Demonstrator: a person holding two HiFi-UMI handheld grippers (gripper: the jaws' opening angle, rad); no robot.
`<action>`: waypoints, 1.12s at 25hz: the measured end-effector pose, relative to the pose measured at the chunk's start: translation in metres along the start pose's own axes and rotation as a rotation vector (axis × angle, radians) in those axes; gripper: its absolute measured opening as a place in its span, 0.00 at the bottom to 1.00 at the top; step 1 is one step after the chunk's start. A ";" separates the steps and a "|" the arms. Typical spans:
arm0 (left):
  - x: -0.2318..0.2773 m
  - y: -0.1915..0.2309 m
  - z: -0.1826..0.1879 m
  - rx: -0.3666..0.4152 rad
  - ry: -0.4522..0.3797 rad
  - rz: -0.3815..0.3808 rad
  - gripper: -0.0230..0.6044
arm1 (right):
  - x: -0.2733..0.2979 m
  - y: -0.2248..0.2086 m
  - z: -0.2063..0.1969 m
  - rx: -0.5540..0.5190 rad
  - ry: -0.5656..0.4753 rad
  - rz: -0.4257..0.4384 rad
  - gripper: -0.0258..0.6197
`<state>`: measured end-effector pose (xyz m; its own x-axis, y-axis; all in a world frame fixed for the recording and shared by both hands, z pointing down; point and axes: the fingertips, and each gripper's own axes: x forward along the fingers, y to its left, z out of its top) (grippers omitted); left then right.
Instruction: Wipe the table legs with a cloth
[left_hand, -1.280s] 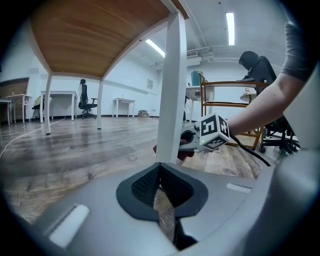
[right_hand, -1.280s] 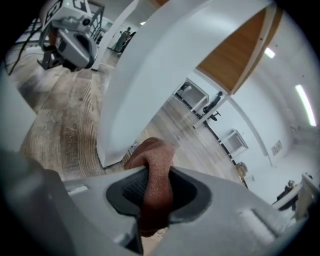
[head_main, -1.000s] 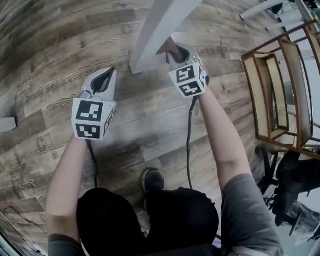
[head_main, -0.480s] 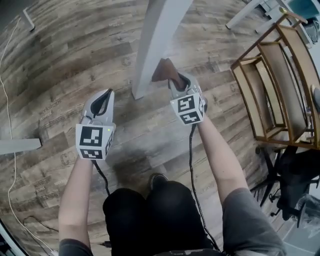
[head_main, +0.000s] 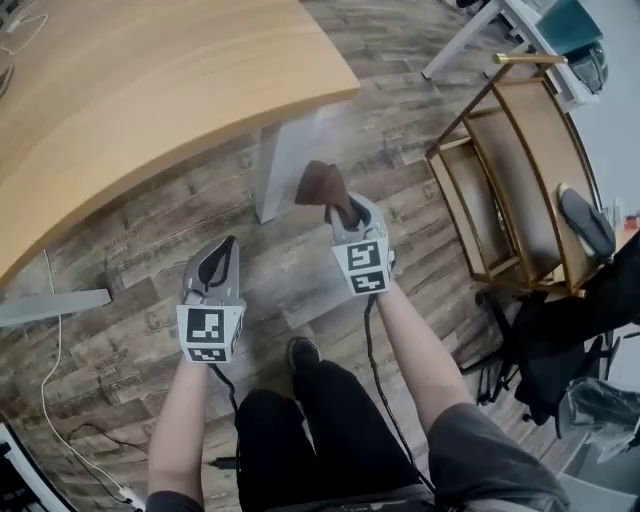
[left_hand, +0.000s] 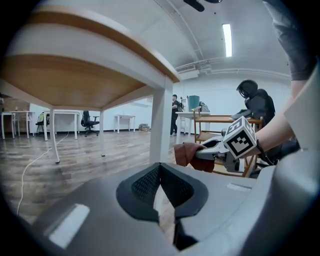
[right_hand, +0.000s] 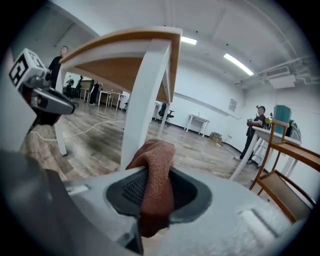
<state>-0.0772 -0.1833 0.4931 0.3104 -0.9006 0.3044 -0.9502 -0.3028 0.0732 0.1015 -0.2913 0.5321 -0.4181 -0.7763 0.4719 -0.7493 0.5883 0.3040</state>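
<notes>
A wooden table top (head_main: 150, 80) stands on a white table leg (head_main: 272, 170). My right gripper (head_main: 340, 212) is shut on a brown cloth (head_main: 322, 185), held just right of that leg, close to it; contact cannot be told. In the right gripper view the cloth (right_hand: 157, 170) bulges out between the jaws of the right gripper (right_hand: 155, 185), with the leg (right_hand: 142, 95) right behind it. My left gripper (head_main: 220, 255) hovers lower left of the leg, shut on nothing. From the left gripper view, the left gripper (left_hand: 160, 167) points at the leg (left_hand: 161, 125) and the cloth (left_hand: 189, 154).
A wooden chair frame (head_main: 500, 190) stands to the right. Dark bags or a chair (head_main: 560, 340) sit at the far right. A white cable (head_main: 50, 380) and a white bar (head_main: 50, 305) lie on the plank floor at left. The person's shoe (head_main: 300, 352) is below the grippers.
The head has risen and pulled back, bringing the table top into view. Both grippers have drawn back from the foot of the leg, and the cloth has come slightly away from it.
</notes>
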 end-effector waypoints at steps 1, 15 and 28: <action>-0.011 -0.008 0.013 -0.009 0.001 -0.006 0.07 | -0.016 0.000 0.013 0.032 -0.003 0.010 0.17; -0.210 -0.068 0.166 -0.052 0.048 0.016 0.07 | -0.251 0.092 0.180 0.230 0.000 0.186 0.17; -0.303 -0.094 0.246 -0.054 -0.024 0.075 0.07 | -0.356 0.126 0.260 0.304 -0.067 0.258 0.17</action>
<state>-0.0752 0.0419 0.1607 0.2378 -0.9275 0.2884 -0.9708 -0.2171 0.1020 0.0225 0.0007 0.1874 -0.6373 -0.6310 0.4424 -0.7289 0.6798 -0.0806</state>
